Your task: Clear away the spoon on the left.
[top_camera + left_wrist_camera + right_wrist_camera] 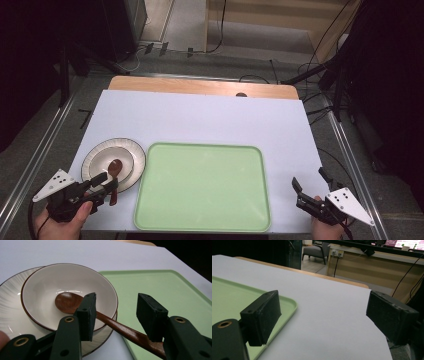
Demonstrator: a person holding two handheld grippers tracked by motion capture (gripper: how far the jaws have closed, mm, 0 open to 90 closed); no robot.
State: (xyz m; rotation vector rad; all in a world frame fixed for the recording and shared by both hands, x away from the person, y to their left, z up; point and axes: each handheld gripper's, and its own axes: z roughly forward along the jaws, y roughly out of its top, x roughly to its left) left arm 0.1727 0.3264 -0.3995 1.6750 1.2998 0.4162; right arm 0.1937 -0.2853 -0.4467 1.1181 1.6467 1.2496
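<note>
Fingers (86, 315) of my left gripper (117, 315) stand half-open astride the wooden spoon (120, 330), not pressing; its handle runs lower right, head upper-left in the bowl (45, 282).

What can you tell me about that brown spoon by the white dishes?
The wooden spoon looks like dark, glossy reddish-brown wood. Its oval head lies inside the white bowl, which sits on a ribbed white plate. The handle leans over the bowl's rim and slants out toward the green tray. The handle passes between the jaws of the left gripper, which stand apart on either side of it without pressing it.
</note>
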